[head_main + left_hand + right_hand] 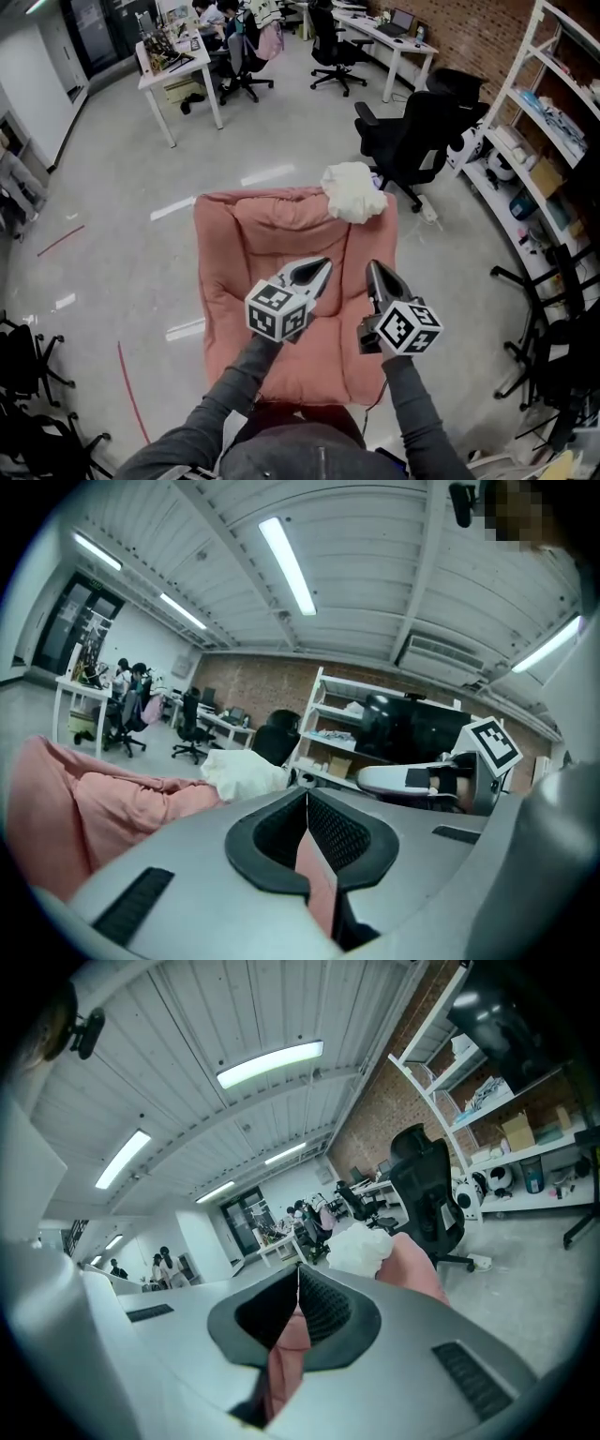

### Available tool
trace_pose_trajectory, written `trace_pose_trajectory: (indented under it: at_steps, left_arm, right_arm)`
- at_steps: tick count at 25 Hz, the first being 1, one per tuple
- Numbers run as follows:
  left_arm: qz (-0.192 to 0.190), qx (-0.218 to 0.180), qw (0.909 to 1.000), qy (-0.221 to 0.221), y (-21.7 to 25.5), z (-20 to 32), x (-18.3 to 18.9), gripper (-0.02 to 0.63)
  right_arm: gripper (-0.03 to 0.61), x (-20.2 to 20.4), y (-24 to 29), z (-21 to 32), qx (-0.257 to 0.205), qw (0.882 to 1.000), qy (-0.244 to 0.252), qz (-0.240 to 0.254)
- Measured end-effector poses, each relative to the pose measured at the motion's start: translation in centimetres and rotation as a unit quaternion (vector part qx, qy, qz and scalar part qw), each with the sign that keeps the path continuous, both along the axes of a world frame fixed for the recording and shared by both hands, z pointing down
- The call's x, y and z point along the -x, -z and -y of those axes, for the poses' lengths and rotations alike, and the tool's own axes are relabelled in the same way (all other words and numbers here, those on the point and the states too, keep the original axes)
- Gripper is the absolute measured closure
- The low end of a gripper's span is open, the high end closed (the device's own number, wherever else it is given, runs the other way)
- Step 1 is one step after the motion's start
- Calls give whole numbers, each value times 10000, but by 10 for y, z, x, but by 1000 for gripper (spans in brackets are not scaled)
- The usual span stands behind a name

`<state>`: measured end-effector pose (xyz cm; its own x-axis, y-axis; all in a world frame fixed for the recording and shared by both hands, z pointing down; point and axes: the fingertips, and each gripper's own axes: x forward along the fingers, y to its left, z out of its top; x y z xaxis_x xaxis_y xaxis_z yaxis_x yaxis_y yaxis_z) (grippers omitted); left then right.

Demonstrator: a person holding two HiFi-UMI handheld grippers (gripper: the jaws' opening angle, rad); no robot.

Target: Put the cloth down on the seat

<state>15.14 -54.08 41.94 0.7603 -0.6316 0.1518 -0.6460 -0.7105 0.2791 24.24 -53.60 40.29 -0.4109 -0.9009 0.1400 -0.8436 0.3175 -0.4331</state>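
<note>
Head view: a pink cushioned seat point(281, 244) stands on the floor point(141, 187), its near edge hidden behind the person's sleeves point(234, 384). A crumpled white cloth point(353, 192) lies on the seat's far right corner. The left tongs point(323, 265) and right tongs point(373, 267) hover above the seat, each pressed together and empty.

Left gripper view: the tips meet, and the grey tong body cuts off the cloth's lower edge.

Right gripper view: the tips meet, and only the cloth's top shows beyond them.
</note>
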Motion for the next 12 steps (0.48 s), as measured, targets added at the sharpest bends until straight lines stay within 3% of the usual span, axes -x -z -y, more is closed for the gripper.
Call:
trace_pose_trajectory:
  at_steps: [6,12]
  left_arm:
    - [-320,180,9993,23,-6,-55,10,604]
    - [-150,88,9996,242,-14,-92,24,604]
  right_arm:
    - [566,16,6,-45,-211,9996,-111,-120]
    - [566,18,-2,-88,-365,9966,-576,-463]
